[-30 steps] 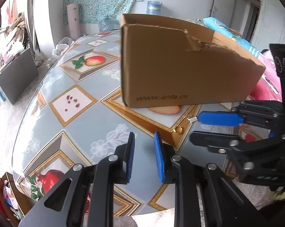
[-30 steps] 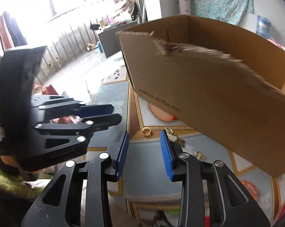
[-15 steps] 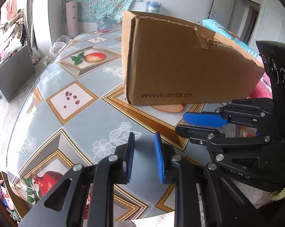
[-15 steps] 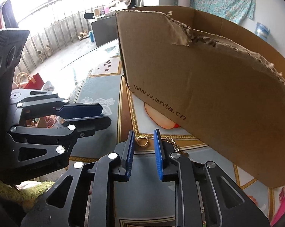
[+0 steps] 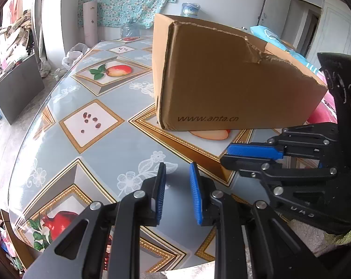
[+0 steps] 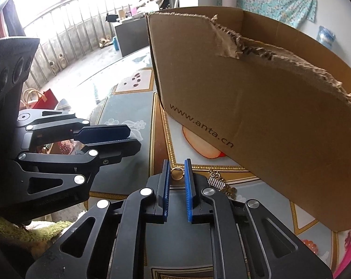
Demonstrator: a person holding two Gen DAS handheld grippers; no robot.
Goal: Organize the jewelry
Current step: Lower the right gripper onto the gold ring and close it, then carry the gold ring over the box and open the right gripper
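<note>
A small gold ring [image 6: 177,173] lies on the fruit-patterned tablecloth [image 6: 126,109], in front of the torn cardboard box [image 6: 268,107]. My right gripper [image 6: 176,164] is closing on it, its blue pads against the ring's two sides at the fingertips. Just right of that gripper lies a chain-like ornament [image 6: 219,182]. The left wrist view shows the right gripper [image 5: 224,154] from the side, low over the table, where it hides the ring. My left gripper [image 5: 177,171] hovers beside it with its pads apart and nothing between them; it also shows in the right wrist view [image 6: 131,138].
The cardboard box [image 5: 222,81] stands open-topped with a ragged front wall, close behind the jewelry. The round table's edge [image 5: 19,153] curves away on the left. A pink and blue bundle [image 5: 324,107] lies right of the box.
My right gripper's jaws narrowed from well apart to tight around the gold ring, after it moved forward over the ring. The left gripper kept its place and opening.
</note>
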